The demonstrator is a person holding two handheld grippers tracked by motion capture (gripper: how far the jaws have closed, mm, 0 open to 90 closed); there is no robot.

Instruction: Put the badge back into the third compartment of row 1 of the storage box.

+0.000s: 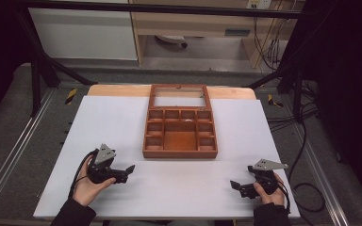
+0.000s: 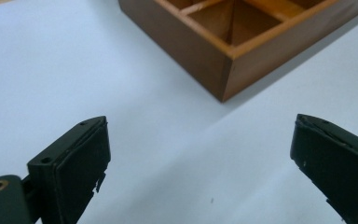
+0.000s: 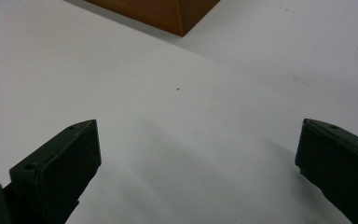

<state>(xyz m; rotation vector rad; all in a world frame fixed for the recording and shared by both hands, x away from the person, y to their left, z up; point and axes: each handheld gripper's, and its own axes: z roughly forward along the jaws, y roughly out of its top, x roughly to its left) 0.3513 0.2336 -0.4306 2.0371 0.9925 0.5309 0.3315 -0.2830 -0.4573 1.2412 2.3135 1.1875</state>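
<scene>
— Grippers first: how did they stand?

— Both had their jaws spread wide with nothing between them. In the high view the left gripper [image 1: 130,170] lay low over the white table [image 1: 179,188], near the front edge on the left, jaws aimed inward and toward the wooden box [image 1: 180,128]. The right gripper [image 1: 234,185] sat near the front right, jaws pointing toward the table's middle.

— And the hands?

— The left hand [image 1: 88,187] cupped its gripper from beneath; the right hand [image 1: 268,192] wrapped the other from behind. Dark sleeves came in from the bottom edge.

— Where was the box?

— Flat at the table's centre, well apart from both grippers, its glazed lid thrown back toward the far side. Small compartments ringed one large middle one. From the left gripper view its near corner [image 2: 223,74] showed ahead between the jaws; from the right gripper view only a corner [image 3: 177,16] showed at the top.
</scene>
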